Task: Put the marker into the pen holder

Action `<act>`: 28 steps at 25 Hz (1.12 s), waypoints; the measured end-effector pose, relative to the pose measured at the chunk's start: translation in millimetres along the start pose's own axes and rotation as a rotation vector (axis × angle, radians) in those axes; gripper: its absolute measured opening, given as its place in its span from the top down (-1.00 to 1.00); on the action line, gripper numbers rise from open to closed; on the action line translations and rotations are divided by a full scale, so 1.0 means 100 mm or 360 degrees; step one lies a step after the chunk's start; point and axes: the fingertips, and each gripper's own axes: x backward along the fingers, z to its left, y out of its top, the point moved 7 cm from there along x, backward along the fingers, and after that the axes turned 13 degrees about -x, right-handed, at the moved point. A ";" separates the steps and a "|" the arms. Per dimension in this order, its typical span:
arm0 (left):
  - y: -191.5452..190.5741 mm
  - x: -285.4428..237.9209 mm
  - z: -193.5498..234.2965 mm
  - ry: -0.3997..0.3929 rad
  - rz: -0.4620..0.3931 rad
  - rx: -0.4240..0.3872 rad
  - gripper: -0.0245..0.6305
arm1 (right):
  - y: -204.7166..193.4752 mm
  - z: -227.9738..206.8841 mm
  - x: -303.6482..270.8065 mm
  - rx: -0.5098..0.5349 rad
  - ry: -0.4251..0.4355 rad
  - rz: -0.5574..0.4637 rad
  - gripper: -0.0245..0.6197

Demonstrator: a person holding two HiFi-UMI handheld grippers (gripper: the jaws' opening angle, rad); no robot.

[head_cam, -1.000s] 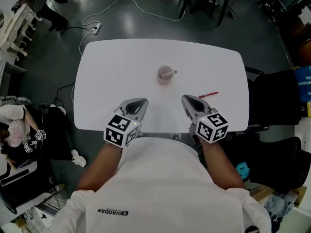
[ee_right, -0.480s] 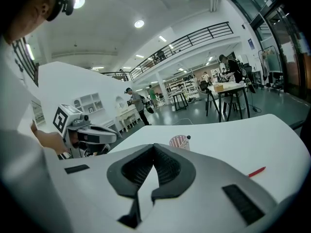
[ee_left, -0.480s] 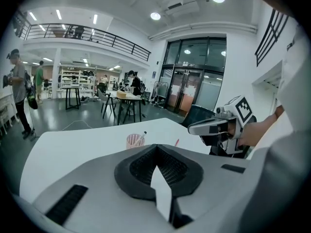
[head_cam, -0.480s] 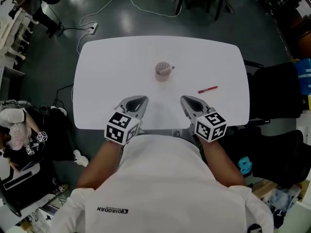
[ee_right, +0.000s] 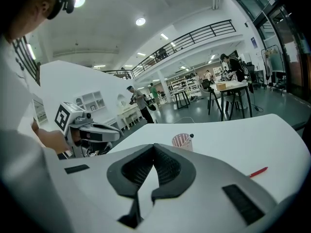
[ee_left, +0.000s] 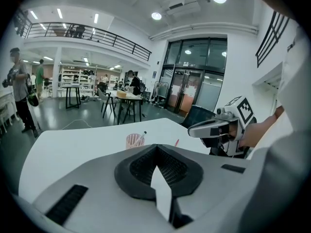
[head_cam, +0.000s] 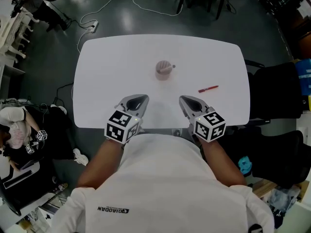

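Although a second has passed, almost nothing on the tabletop [head_cam: 112, 67] has altered: the whole scene has slid slightly up in the head view, which looks like a small tilt of the camera and not a move of any object. The red marker [head_cam: 208, 88] lies flat where it lay before, on the right half of the surface, well apart from the pink mesh pen holder [head_cam: 164, 70] that stands upright near the middle with one dark-tipped pen [head_cam: 173, 66] already leaning in it. The left gripper [head_cam: 141, 100] and the right gripper [head_cam: 186, 101] have both stayed low over the near edge, side by side, pointing across the surface. Each has its jaws drawn together at the tips with nothing between them, as each gripper view shows. From the right gripper view the marker sits off to the right of the jaws, not in line with them. My reading is that the task has not yet started: the right gripper, being nearer, would have to spread its jaws and swing toward the marker before any pick-up.
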 end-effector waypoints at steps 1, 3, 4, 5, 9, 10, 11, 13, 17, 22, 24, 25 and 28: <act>-0.01 0.00 0.00 0.0001 0.0007 -0.0008 0.85 | -0.01 0.01 -0.01 -0.0003 0.0005 0.0002 0.87; -0.02 -0.01 0.00 0.0000 0.0020 -0.0022 0.85 | -0.02 0.01 -0.02 -0.0009 0.0011 0.0003 0.87; -0.02 -0.03 0.00 -0.0006 0.0021 -0.0017 0.85 | -0.02 0.00 -0.02 -0.0013 0.0013 0.0001 0.87; -0.03 -0.05 0.00 -0.0019 0.0018 0.0001 0.85 | -0.02 -0.01 -0.02 -0.0017 0.0012 -0.0002 0.87; -0.07 -0.10 0.01 -0.0057 -0.0001 0.0079 0.85 | -0.05 -0.07 -0.05 -0.0054 -0.0011 0.0000 0.87; -0.08 -0.12 0.01 -0.0053 0.0015 0.0074 0.85 | -0.06 -0.11 -0.05 -0.0069 -0.0022 0.0004 0.87; -0.10 -0.15 0.01 -0.0049 0.0040 0.0063 0.85 | -0.07 -0.15 -0.05 -0.0088 -0.0035 0.0008 0.87; -0.13 -0.20 0.00 -0.0046 0.0096 0.0044 0.85 | -0.09 -0.22 -0.03 -0.0123 -0.0058 0.0015 0.87; -0.18 -0.30 -0.02 -0.0075 0.0155 0.0051 0.85 | -0.12 -0.34 0.00 -0.0153 -0.0096 0.0023 0.87; -0.21 -0.42 -0.03 -0.0093 0.0205 0.0046 0.85 | -0.18 -0.69 0.03 -0.0232 -0.0203 0.0031 0.87; -0.24 -0.47 -0.05 -0.0091 0.0234 0.0053 0.85 | -0.25 -0.97 0.08 -0.0317 -0.0292 0.0034 0.87; -0.25 -0.50 -0.06 -0.0090 0.0244 0.0059 0.85 | -0.28 -1.13 0.12 -0.0369 -0.0347 0.0031 0.87; -0.25 -0.58 -0.09 -0.0092 0.0266 0.0073 0.85 | -0.37 -1.71 0.26 -0.0526 -0.0559 0.0017 0.87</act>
